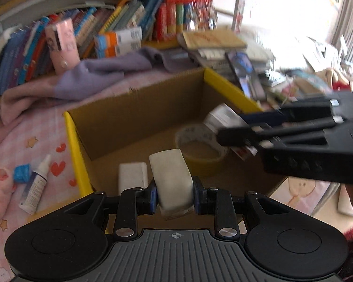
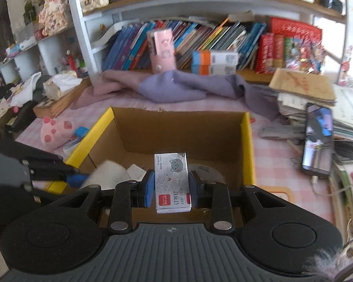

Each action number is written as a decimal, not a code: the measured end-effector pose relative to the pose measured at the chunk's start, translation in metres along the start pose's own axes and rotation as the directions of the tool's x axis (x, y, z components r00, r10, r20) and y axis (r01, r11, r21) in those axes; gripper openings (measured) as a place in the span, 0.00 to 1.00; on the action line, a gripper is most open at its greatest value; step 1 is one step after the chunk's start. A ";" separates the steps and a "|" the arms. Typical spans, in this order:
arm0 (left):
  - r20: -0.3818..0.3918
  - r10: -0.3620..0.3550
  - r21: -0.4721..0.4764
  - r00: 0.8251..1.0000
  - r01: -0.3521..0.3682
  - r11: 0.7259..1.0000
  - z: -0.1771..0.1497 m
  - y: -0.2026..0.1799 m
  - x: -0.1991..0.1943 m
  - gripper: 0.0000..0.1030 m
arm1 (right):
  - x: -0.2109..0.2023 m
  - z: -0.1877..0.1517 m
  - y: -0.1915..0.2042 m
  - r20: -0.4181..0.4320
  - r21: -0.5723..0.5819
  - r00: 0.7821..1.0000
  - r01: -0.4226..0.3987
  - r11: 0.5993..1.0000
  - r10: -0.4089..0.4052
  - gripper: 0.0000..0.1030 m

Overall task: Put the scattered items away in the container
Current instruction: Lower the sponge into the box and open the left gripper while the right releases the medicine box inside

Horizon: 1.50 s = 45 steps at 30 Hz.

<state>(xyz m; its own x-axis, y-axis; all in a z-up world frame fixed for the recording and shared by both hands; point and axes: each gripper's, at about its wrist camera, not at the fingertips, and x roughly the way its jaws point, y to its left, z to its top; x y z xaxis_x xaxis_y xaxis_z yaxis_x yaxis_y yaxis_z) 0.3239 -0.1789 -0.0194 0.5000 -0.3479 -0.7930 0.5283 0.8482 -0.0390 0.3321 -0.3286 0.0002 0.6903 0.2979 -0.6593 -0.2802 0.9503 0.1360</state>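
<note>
In the left wrist view my left gripper (image 1: 174, 193) is shut on a white eraser-like block (image 1: 171, 176), held above the near part of an open cardboard box with yellow rims (image 1: 75, 145). Inside the box lie a second white block (image 1: 133, 175) and a roll of tape (image 1: 200, 145). My right gripper (image 2: 171, 188) is shut on a small silver box of staples (image 2: 171, 176) with a cat drawing, over the same cardboard box (image 2: 247, 145). It reaches in from the right as the right gripper (image 1: 233, 129); the left gripper (image 2: 80, 178) comes in from the left.
Left of the box on the pink cloth lie a small white bottle (image 1: 35, 188), a blue item (image 1: 22, 172) and a pink plush paw (image 2: 54, 129). A purple cloth (image 2: 176, 87) and rows of books stand behind. A phone (image 2: 317, 138) and stacked papers sit right.
</note>
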 end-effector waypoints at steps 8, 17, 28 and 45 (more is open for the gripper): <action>-0.092 -0.031 0.025 0.995 0.033 0.999 0.004 -0.001 0.023 0.26 | 0.052 0.016 -0.006 -0.139 0.012 0.986 -0.089 0.996 0.090 0.28; -0.164 -0.110 -0.105 0.980 0.093 0.990 0.008 0.016 0.045 0.26 | 0.108 0.042 -0.006 -0.268 0.037 0.951 -0.152 0.988 0.156 0.28; -0.162 -0.092 -0.095 0.982 0.077 0.992 0.009 0.014 0.052 0.37 | 0.134 0.051 -0.001 -0.270 -0.052 0.959 -0.103 0.993 0.085 0.38; 0.066 0.002 -0.068 0.998 0.003 0.998 -0.006 -0.013 -0.027 0.66 | 0.054 0.037 0.004 -0.074 -0.017 0.992 -0.108 0.994 0.107 0.48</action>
<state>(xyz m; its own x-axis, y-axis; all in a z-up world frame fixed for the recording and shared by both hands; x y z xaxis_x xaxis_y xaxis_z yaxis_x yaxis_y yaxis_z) 0.2995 -0.1782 -0.0006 0.5454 -0.3721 -0.7511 0.4819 0.8723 -0.0823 0.3928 -0.3057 -0.0076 0.6050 0.3899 -0.6942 -0.3648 0.9108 0.1936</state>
